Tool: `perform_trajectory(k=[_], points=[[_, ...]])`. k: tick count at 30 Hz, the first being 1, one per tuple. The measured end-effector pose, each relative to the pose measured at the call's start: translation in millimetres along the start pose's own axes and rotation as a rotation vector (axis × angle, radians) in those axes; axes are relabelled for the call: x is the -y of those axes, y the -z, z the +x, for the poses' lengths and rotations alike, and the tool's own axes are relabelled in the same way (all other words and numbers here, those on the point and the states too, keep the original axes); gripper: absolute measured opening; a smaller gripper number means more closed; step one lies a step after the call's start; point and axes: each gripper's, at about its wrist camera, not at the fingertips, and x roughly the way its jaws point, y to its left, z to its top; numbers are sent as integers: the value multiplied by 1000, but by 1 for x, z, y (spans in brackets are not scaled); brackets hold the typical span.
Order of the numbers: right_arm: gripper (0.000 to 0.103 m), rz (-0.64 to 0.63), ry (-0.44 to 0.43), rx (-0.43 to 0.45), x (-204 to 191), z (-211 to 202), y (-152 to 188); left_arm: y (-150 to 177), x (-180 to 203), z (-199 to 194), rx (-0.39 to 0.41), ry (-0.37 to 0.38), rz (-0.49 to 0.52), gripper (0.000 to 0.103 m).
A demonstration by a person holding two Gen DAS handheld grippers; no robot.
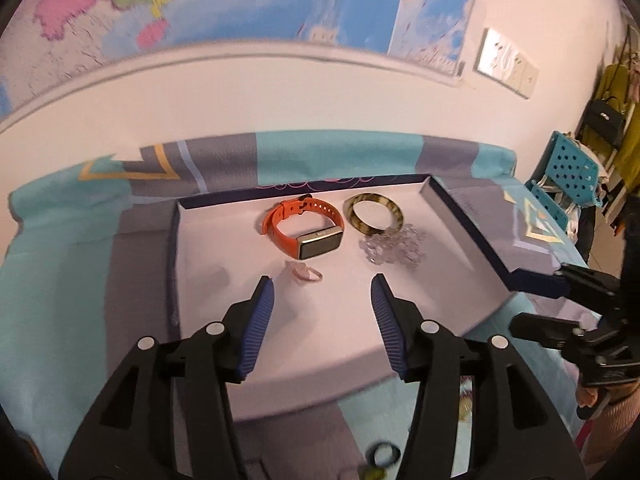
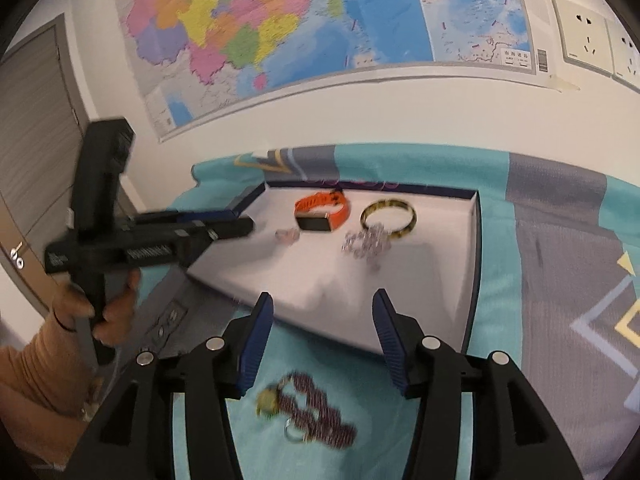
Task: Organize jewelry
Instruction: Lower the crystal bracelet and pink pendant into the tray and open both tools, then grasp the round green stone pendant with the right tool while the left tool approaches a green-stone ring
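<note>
A shallow white tray with dark blue walls lies on the patterned cloth. In it are an orange smartwatch, a tortoiseshell bangle, a clear bead bracelet and a small pink piece. My left gripper is open and empty over the tray, just before the pink piece. My right gripper is open and empty over the tray's near edge. A dark red beaded bracelet with a yellow charm and a ring lies on the cloth below it.
The teal and grey cloth covers the table against a white wall with a map. The left gripper's body and the hand holding it show at the left of the right wrist view. A blue chair stands at the right.
</note>
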Motion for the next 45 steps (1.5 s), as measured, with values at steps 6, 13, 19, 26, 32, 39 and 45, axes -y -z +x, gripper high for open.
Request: perform_trajectory(k=[6, 13, 19, 26, 32, 39, 45], points=[[48, 5, 17, -55, 0, -4, 27, 27, -1, -24, -3, 13, -2, 55], [32, -24, -8, -111, -15, 3, 49, 60, -4, -31, -39, 10, -23, 55], [30, -89, -39, -144, -43, 13, 58, 80, -8, -37, -57, 15, -57, 55], [30, -108, 6, -150, -55, 25, 58, 101, -8, -39, -86, 21, -72, 56], [13, -135, 40, -173, -58, 30, 60, 109, -6, -43, -88, 19, -68, 57], [13, -172, 59, -153, -62, 28, 60, 113, -6, -46, -93, 18, -60, 57], [13, -122, -12, -145, -56, 15, 65, 120, 0, -48, -101, 26, -32, 57]])
